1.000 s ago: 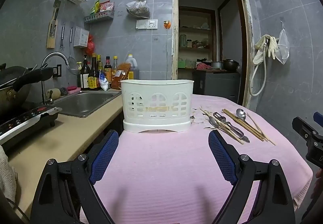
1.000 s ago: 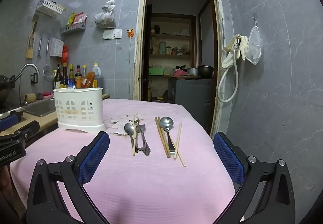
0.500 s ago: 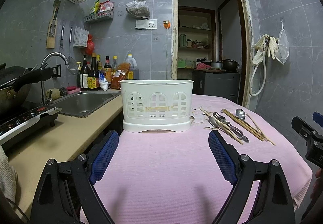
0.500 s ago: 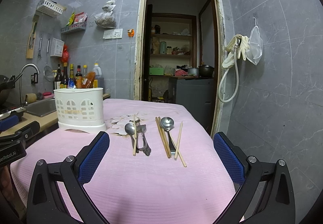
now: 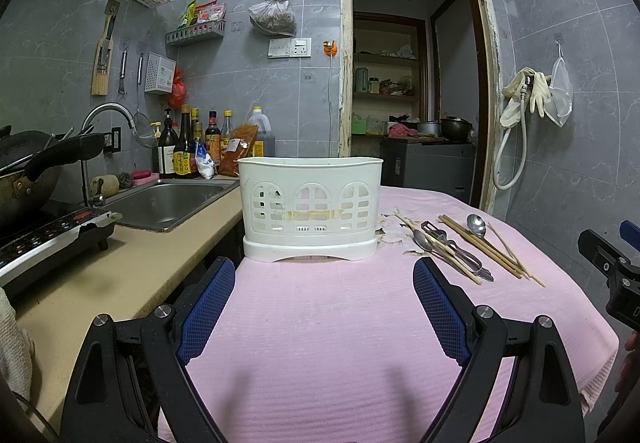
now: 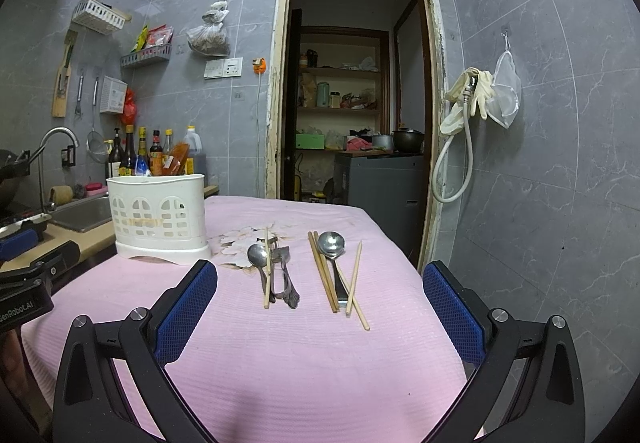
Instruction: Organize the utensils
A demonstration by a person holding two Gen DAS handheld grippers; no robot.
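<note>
Facing the white holder point(image 5: 310, 207), the left gripper point(image 5: 324, 307) hangs above the pink cloth point(image 5: 320, 323) with its fingers spread wide, nothing between them. Right gripper point(image 6: 320, 307) likewise: fingers wide apart, empty, aimed at the loose utensils

Layout, right wrist view:
- holder stands upright at the far left of the table, beside the sink point(image 6: 84, 215); its inside is not visible
- left cluster: small spoon point(image 6: 258, 257), a dark fork-like piece point(image 6: 284, 275), one chopstick point(image 6: 267, 267) lying along them, touching
- right cluster: a chopstick pair point(image 6: 324, 271), larger spoon point(image 6: 332, 247), two more chopsticks point(image 6: 354, 279) crossing near its handle
- both clusters lie flat, well apart from the grippers, none yet in the holder

Handling, as judgement:
- spoons: stiff, smooth metal, likely slippery; take at mid-handle, not the bowl
- chopsticks: light, thin, rigid, prone to roll or pivot in a pinch; grip near the middle, pads across the stick
- everything lies flat on soft cloth, so the fingertips may press in slightly to get under
- overlapping pieces may drag neighbours along; the outermost chopstick looks the cleanest first pick
- holder looks light plastic and could slide or tip if knocked; the left gripper is placed to steady it
</note>
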